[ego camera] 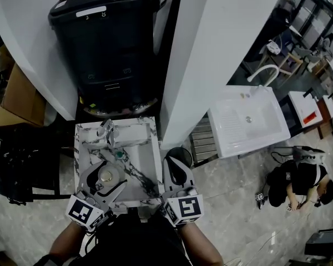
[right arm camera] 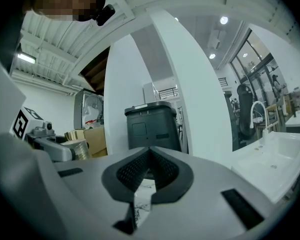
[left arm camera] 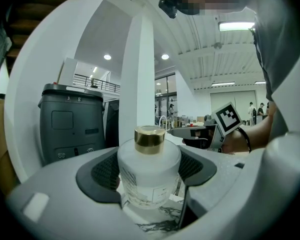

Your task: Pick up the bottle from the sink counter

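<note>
1. The left gripper (ego camera: pixel 105 177) has its jaws closed on the bottle (left arm camera: pixel 149 176), which is frosted with a gold cap. A pad presses each side.
2. The bottle is upright near the front left corner of the marble sink counter (ego camera: pixel 151 154). I cannot tell whether its base touches the marble.
3. The right gripper (right arm camera: pixel 149 154) has its jaws together and empty, just beside the counter's right edge.
4. A dark bin (ego camera: pixel 108 37) stands beyond the counter's far edge.

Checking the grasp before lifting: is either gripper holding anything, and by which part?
The left gripper holds the bottle by its frosted body, jaws on either side below the gold cap. The right gripper has its jaws together, empty.
</note>
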A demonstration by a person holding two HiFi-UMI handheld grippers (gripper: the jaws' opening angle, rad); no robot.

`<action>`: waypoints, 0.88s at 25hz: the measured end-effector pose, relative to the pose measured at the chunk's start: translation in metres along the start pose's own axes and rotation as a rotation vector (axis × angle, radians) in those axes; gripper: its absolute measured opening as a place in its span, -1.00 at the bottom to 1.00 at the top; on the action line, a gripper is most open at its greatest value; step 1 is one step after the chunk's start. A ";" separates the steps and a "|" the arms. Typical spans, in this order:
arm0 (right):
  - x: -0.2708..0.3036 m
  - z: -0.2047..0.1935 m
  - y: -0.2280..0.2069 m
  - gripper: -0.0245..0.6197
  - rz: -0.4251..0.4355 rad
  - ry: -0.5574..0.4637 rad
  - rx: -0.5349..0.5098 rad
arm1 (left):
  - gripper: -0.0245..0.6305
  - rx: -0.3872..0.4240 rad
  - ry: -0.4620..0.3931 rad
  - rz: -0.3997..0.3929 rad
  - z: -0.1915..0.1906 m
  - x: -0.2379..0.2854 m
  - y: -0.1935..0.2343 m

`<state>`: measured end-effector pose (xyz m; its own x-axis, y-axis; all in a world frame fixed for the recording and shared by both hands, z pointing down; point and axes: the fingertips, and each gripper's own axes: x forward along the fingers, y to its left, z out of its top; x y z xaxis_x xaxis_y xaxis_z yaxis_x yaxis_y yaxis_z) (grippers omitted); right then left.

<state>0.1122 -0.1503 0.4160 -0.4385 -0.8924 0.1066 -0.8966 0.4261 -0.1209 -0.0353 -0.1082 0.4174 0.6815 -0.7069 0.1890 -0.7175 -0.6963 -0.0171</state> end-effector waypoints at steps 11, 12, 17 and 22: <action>-0.002 0.001 -0.003 -0.90 -0.009 0.021 -0.022 | 0.11 0.001 0.008 0.000 -0.001 0.005 -0.001; -0.003 0.001 -0.003 -0.90 -0.008 0.020 -0.022 | 0.11 0.002 0.007 0.000 -0.001 0.005 -0.002; -0.004 0.002 -0.003 -0.90 -0.006 0.019 -0.020 | 0.11 0.008 0.003 -0.001 0.002 0.005 -0.002; -0.005 0.004 -0.002 -0.90 0.000 0.012 -0.028 | 0.11 0.009 0.000 0.001 0.001 0.004 -0.003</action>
<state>0.1166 -0.1478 0.4122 -0.4387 -0.8908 0.1182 -0.8980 0.4299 -0.0935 -0.0305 -0.1094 0.4169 0.6805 -0.7080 0.1887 -0.7173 -0.6963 -0.0258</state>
